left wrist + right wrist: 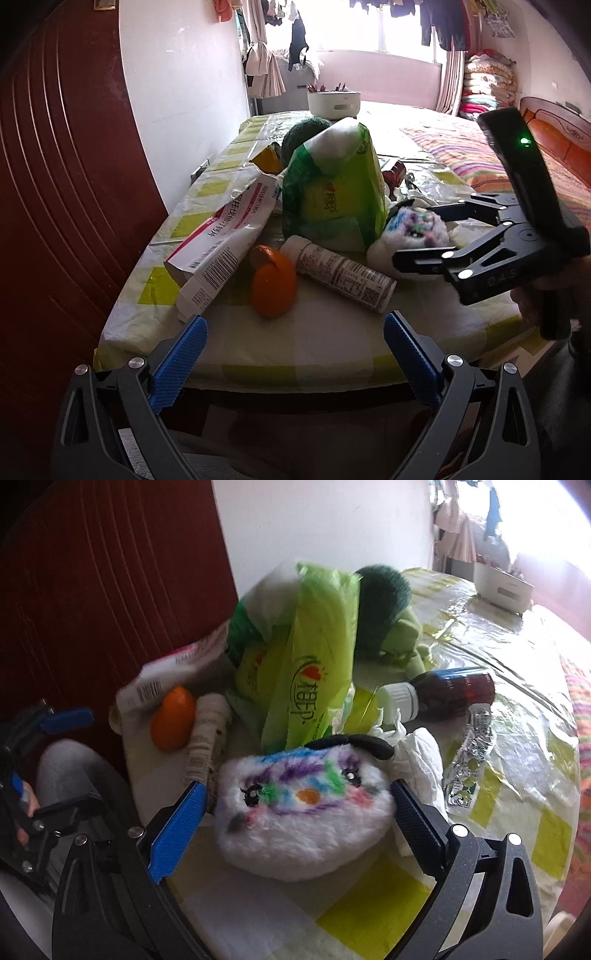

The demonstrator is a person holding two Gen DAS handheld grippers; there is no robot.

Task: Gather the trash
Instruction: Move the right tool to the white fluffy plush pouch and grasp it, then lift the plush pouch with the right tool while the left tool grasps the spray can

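Note:
A pile lies on the checked table [325, 343]: a white and red carton [221, 243], an orange peel [273, 284], a white labelled bottle [343, 273], a green plastic bag [336, 192] and a white fluffy plush [303, 805]. My left gripper [295, 354] is open and empty at the table's near edge, in front of the peel. My right gripper [295, 812] is open, its pads on either side of the plush; it also shows in the left wrist view [417, 236]. Crumpled tissue [421, 753], a foil blister pack [469, 764] and a dark bottle [443, 698] lie behind the plush.
A green plush toy [388, 605] lies behind the bag. A white tub [334, 103] stands at the table's far end. A dark red door [55, 184] is on the left, a bed [517, 166] with a striped cover on the right.

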